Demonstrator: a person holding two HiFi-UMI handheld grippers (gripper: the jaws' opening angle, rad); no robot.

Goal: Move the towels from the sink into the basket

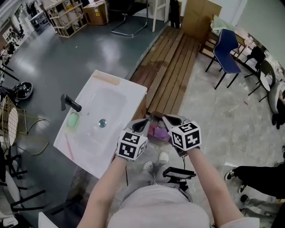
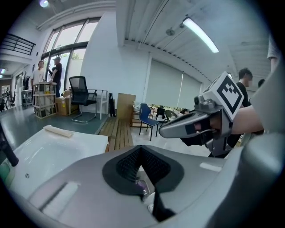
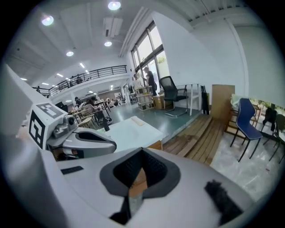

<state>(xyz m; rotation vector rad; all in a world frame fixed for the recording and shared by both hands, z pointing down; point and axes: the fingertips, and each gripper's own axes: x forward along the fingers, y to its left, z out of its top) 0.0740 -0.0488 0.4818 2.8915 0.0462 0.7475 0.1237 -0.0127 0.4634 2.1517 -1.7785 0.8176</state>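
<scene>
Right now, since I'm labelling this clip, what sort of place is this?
Probably a big workshop or lab hall, not a home: the sink stands on a grey floor, with wooden boards and a blue chair nearby.

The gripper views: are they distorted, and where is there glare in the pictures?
Left gripper view: strong fisheye bending, dark round border, bright ceiling strip lamp. Right gripper view: same bending, ceiling spotlights blown out. Head view: soft glare on the grey floor.
</scene>
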